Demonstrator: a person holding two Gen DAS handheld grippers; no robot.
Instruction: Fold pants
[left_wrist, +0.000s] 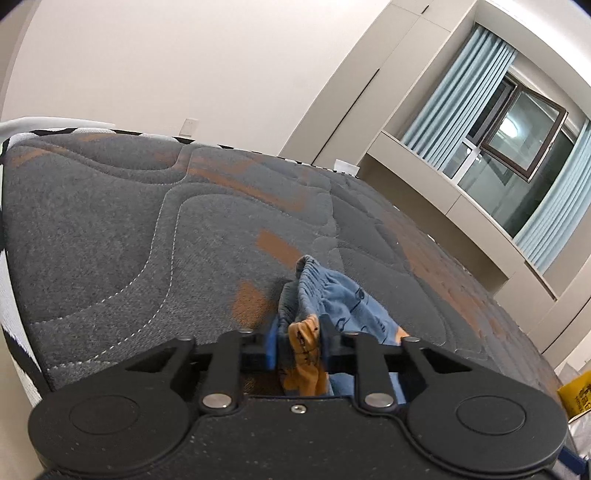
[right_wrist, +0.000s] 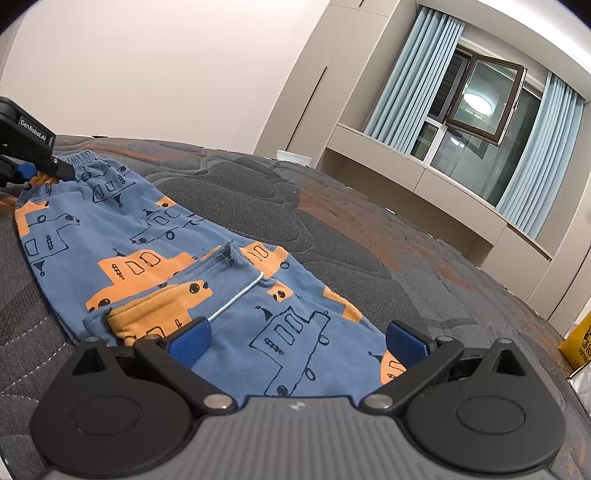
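Observation:
Blue pants (right_wrist: 155, 240) with orange boat prints lie on the grey quilted mattress (right_wrist: 369, 240), waistband at the far left, legs reaching toward the right wrist camera. One leg end is folded back, showing a white-stitched hem. My right gripper (right_wrist: 299, 341) is open, its blue pads (right_wrist: 188, 345) straddling the leg fabric. My left gripper (left_wrist: 299, 343) is shut on the waistband of the pants (left_wrist: 332, 295) and bunches the cloth between its fingers. It also shows in the right wrist view (right_wrist: 33, 162) at the far left.
The mattress (left_wrist: 129, 240) has a black-and-white edge at the left. A yellow package (right_wrist: 578, 343) sits beside the bed at the right. A wall, cabinets and a curtained window (right_wrist: 476, 107) lie beyond.

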